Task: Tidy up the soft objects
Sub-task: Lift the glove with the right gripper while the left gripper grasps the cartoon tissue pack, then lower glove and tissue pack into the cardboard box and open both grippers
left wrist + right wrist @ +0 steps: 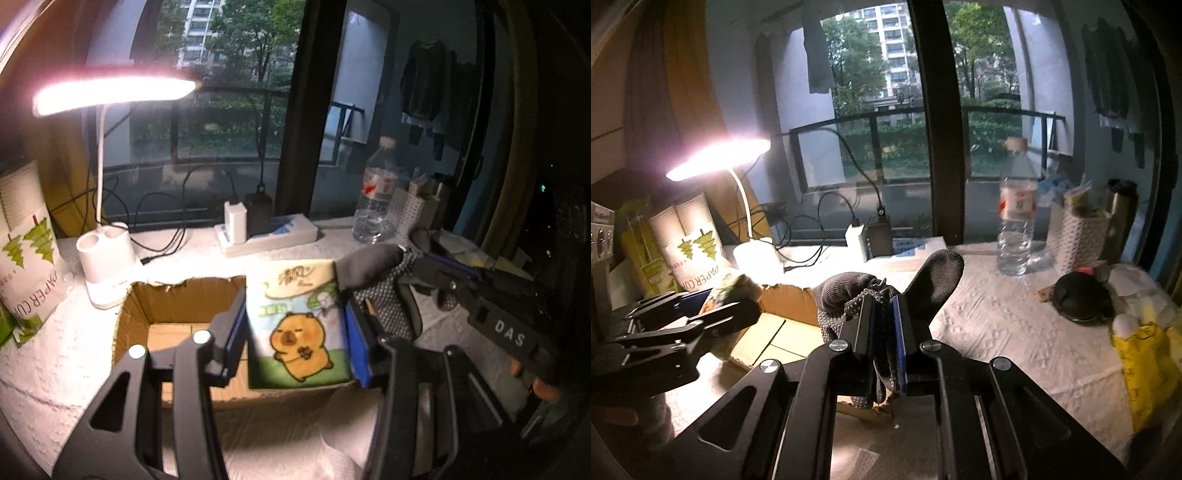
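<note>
Two grips at once: my left gripper [295, 332] clamps a tissue pack [297, 325] printed with a cartoon capybara over the open cardboard box [177, 306], and my right gripper [884, 332], jaws nearly together, pinches a dark knit glove [886, 291] just beside that box's right edge. Along the table's [1015, 325] far edge stand a lit desk lamp [110, 254], a power strip [269, 236] and a water bottle [1015, 229]. I can read "PAPER CU" on the cut-off paper cup sleeve [27, 258] and "DAS" on the right gripper; the pack's brand lettering is too stylised for me.
</note>
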Available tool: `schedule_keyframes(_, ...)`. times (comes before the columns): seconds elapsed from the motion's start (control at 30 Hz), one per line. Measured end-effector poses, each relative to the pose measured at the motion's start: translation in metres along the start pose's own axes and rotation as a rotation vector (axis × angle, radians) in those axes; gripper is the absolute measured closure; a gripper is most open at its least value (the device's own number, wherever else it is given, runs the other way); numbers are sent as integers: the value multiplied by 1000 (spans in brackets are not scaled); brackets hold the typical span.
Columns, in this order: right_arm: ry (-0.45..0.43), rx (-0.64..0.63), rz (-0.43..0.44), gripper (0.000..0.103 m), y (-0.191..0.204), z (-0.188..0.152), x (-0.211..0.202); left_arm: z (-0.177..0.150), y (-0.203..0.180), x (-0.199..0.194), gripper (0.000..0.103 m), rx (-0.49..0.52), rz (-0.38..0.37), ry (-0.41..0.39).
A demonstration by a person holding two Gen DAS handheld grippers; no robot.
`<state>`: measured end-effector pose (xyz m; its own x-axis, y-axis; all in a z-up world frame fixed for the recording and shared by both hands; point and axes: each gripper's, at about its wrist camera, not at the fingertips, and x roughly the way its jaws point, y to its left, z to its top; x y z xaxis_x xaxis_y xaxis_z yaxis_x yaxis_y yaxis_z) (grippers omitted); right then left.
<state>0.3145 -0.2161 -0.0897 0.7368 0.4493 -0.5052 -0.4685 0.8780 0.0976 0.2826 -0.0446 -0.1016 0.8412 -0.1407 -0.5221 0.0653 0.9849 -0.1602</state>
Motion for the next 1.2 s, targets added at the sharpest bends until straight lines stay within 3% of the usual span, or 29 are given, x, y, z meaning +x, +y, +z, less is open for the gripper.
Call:
schedule_keyframes(0.5,144,10,75,93,0,-24,56,-20,14,59,55,-46,2,139)
schedule_keyframes(0.83,232,-8,88,90,5,-34,72,-26,18,76,53,-74,4,225)
schedule_keyframes(0.93,229,-13,81,80,6,-32,69,-25,18,74,52,-77,2,224)
schedule_keyframes(1.2,204,-28,46,79,9,-26,53,-18,15,57,50,-68,1,187)
